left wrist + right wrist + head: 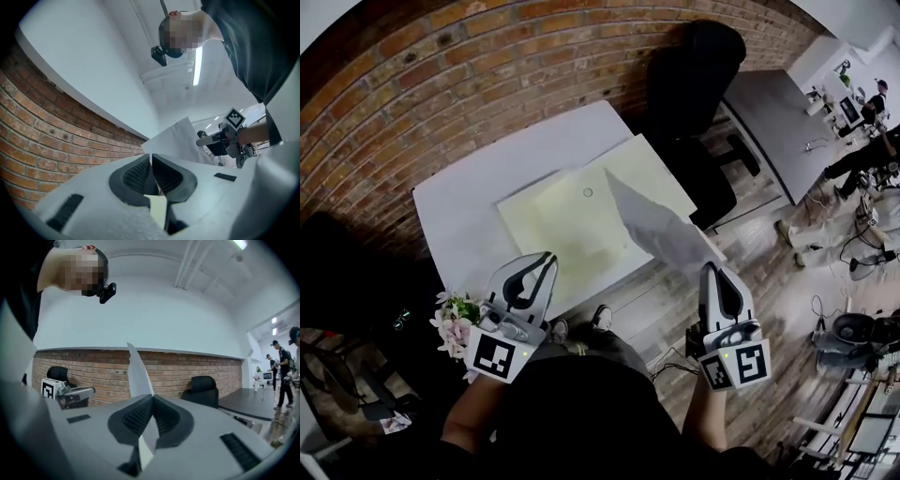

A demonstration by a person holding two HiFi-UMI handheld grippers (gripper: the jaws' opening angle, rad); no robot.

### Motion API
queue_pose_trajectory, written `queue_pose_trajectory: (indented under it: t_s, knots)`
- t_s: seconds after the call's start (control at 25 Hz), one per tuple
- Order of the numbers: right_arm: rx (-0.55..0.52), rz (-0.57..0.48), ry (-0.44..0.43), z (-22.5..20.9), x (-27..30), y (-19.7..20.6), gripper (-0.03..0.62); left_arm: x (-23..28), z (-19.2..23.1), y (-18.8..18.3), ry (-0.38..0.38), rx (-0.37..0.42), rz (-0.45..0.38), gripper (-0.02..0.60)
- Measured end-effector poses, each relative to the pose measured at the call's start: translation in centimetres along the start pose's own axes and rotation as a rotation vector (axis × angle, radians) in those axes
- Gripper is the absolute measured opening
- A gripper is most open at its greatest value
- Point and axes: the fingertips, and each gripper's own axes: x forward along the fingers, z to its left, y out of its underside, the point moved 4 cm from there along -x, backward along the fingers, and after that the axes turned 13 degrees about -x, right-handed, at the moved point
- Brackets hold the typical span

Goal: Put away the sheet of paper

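White sheet of paper (656, 225) — slightly bowed — pinched by right gripper (711, 267); left gripper (547, 260) closed, empty.

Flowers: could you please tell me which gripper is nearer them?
Left. The left gripper is just beside the flowers; the right gripper, holding the sheet, is well beyond it.

Open-plan office or workroom. Brick wall (441, 84) ran across upper left of head view; white table (459, 216) stood against it at centre. Black office chairs (698, 75) at top centre. Grey desk (773, 122) at upper right. People (281, 366) stood at right edge of right gripper view. Cables (853, 248) lay on wood floor (769, 272) at right. Strip light (197, 65) hung on white ceiling.
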Motion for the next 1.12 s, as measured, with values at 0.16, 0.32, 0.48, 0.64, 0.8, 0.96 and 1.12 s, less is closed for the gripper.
queue_pose_trajectory:
  t_s: [0.16,0.32,0.48,0.64,0.8,0.96,1.12]
  knots:
    - [0.007,-0.002,-0.080,-1.4,2.3,1.1,0.014,1.5,0.0,-0.3,-0.060,0.026,-0.017,0.037]
    - [0.031,0.010,-0.149,-3.0,4.6,2.6,0.014,2.9,0.2,-0.3,-0.128,0.043,-0.024,0.038]
    - [0.041,0.021,-0.213,-4.1,6.4,3.4,0.014,3.8,-0.2,0.0,-0.176,0.050,-0.013,0.038]
    - [0.036,0.043,-0.276,-4.5,8.0,4.6,0.014,3.8,-0.5,0.0,-0.226,0.066,-0.013,0.038]
    - [0.045,0.086,-0.330,-4.4,10.3,6.7,0.014,3.1,-0.2,0.3,-0.276,0.068,-0.001,0.037]
    - [0.068,0.152,-0.364,-4.4,12.9,9.9,0.014,1.7,0.4,1.0,-0.331,0.058,0.019,0.038]
    - [0.070,0.202,-0.382,-4.7,14.9,12.3,0.014,1.0,0.7,1.0,-0.365,0.064,0.025,0.038]
